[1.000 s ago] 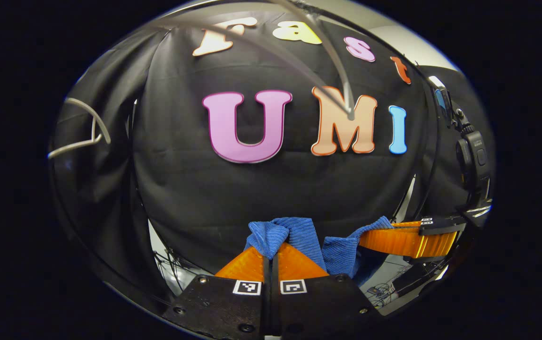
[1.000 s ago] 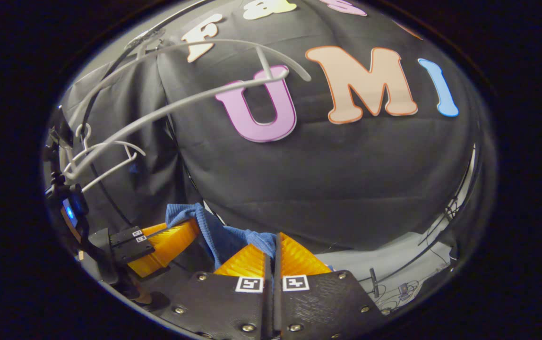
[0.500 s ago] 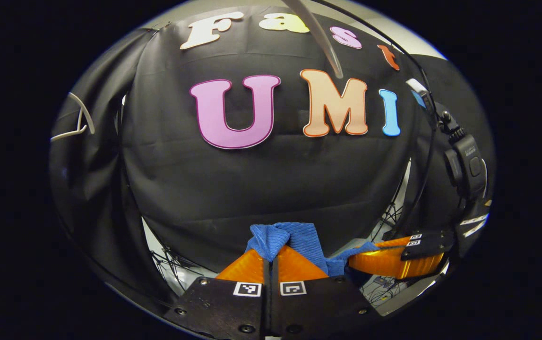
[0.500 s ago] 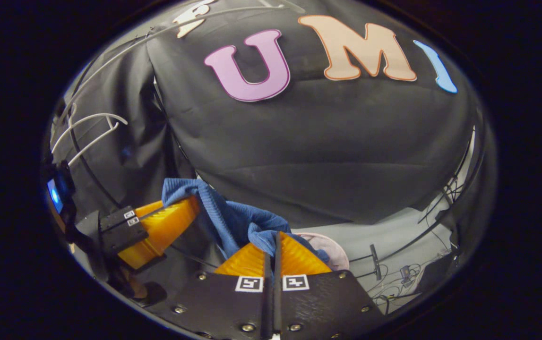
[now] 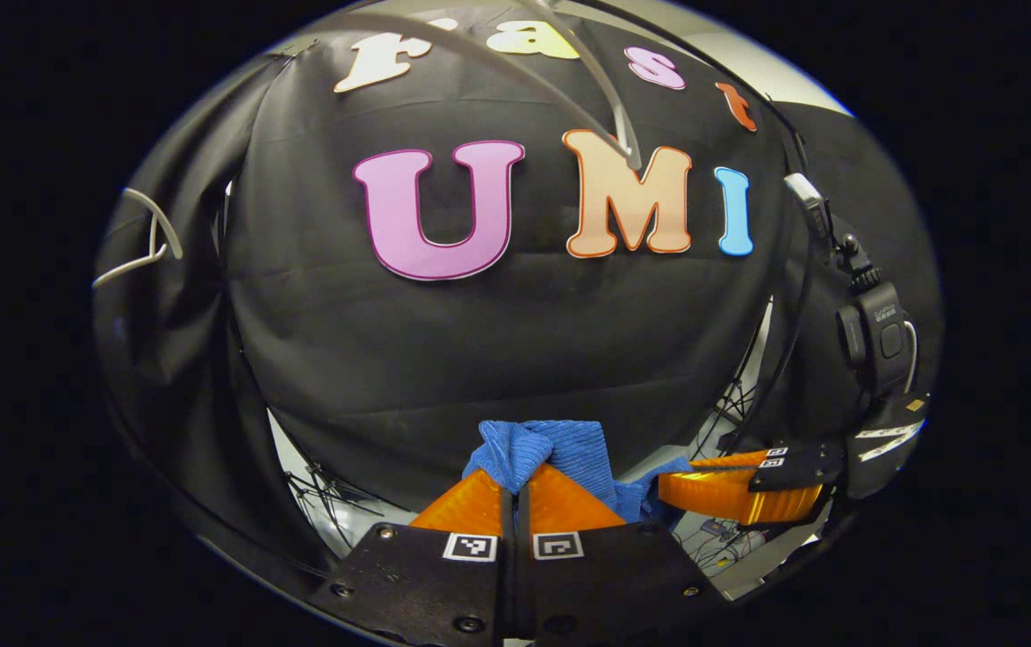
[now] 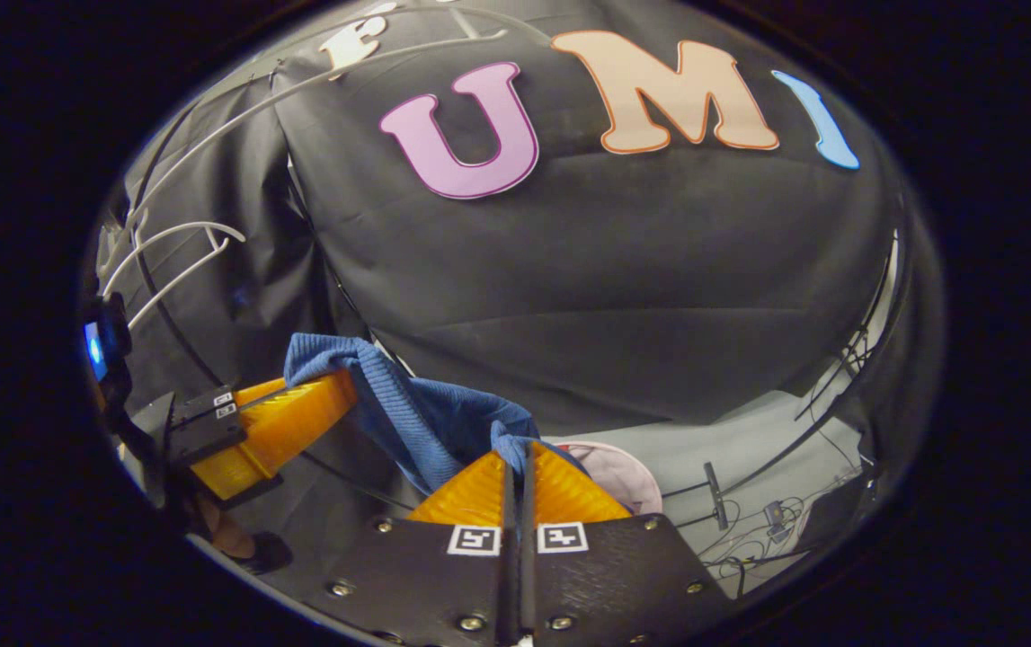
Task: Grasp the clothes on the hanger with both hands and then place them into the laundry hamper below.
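In the left gripper view I see, far on the left, a white hanger (image 5: 148, 244) against the black cloth. In the middle at the bottom, my left hand-held gripper (image 5: 515, 474) has its two orange fingers closed together, and the blue knitted garment (image 5: 551, 449) is pinched between the tips and bunches up above them. To the right, the garment goes down to the right hand-held gripper (image 5: 672, 483), which lies sideways.

In the right gripper view, white hangers (image 6: 175, 252) are at the left edge. Below them the left hand-held gripper (image 6: 349, 386) holds one end of the garment (image 6: 425, 418). The cloth hangs between the two grippers and reaches my right hand-held gripper (image 6: 515, 454), whose fingers are also closed on it. Just right of these fingers I see a pale pink round rim (image 6: 627, 481), partly hidden.
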Action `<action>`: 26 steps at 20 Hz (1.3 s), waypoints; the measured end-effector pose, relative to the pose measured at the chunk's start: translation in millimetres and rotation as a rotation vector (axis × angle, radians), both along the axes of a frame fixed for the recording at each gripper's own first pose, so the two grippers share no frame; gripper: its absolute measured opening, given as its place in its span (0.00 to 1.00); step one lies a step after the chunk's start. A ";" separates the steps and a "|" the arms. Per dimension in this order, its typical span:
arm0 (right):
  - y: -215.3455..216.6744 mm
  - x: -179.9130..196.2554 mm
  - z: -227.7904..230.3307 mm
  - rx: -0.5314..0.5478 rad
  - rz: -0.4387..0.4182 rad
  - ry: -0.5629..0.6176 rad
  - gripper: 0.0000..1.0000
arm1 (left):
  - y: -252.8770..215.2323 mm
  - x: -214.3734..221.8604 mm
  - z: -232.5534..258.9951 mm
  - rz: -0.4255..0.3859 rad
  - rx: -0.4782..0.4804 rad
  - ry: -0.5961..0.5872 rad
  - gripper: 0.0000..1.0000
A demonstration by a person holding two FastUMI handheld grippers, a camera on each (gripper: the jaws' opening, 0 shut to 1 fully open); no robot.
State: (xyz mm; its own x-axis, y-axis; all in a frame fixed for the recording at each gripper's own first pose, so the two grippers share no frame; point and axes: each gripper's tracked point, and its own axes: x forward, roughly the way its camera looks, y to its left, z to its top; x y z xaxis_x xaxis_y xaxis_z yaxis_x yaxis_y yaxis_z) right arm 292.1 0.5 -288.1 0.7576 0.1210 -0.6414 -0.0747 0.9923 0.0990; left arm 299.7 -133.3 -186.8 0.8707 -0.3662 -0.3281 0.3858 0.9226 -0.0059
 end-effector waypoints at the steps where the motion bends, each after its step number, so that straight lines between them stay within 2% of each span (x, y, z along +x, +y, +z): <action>1: -2.6 -0.5 0.2 0.004 -0.007 -0.004 0.01 | -4.1 0.3 0.5 -0.002 0.005 0.000 0.00; 7: -16.4 -2.0 -7.3 0.000 -0.031 0.020 0.01 | -20.7 -12.3 -24.4 -0.009 0.028 0.022 0.00; 11: -23.5 -6.1 -32.0 -0.017 -0.044 0.077 0.01 | -20.6 -12.7 -58.9 -0.002 0.054 0.072 0.01; 19: -36.6 -9.4 -114.2 -0.055 -0.073 0.261 0.02 | -3.5 -10.8 -164.7 0.009 0.159 0.334 0.02; 21: -36.1 -14.3 -128.6 -0.056 -0.074 0.294 0.02 | 3.8 -11.2 -175.7 0.022 0.164 0.367 0.05; 24: -33.2 -21.4 -138.6 -0.053 -0.060 0.322 0.02 | -8.9 -0.1 -171.6 -0.017 0.158 0.359 0.13; 26: -34.5 -13.6 -131.2 -0.060 -0.068 0.282 0.07 | -3.8 -4.0 -174.4 -0.014 0.172 0.385 0.38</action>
